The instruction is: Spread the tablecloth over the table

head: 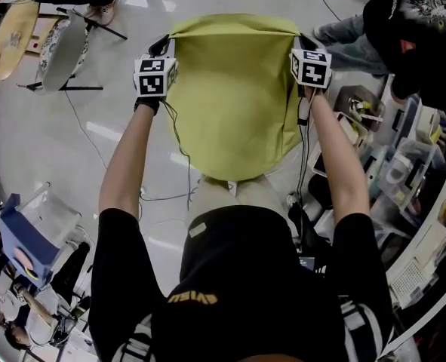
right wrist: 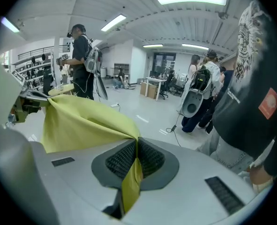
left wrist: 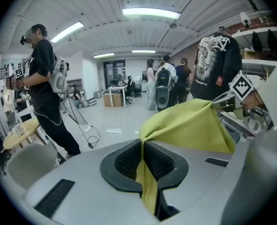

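Your arms (head: 128, 157) reach out: L gripper (head: 164, 47) & R gripper (head: 304, 44) jaws clamped on tablecloth (head: 234, 96) far corners, cloth hanging btwn them.

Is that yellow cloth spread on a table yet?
No. The tablecloth hangs in the air, top corners pinched by the left gripper and right gripper.

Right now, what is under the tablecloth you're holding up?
The tablecloth hangs from the left gripper and right gripper, both clamped on it. Around its edges floor and the person's trousers show. No table is visible; whatever lies directly beneath is covered.
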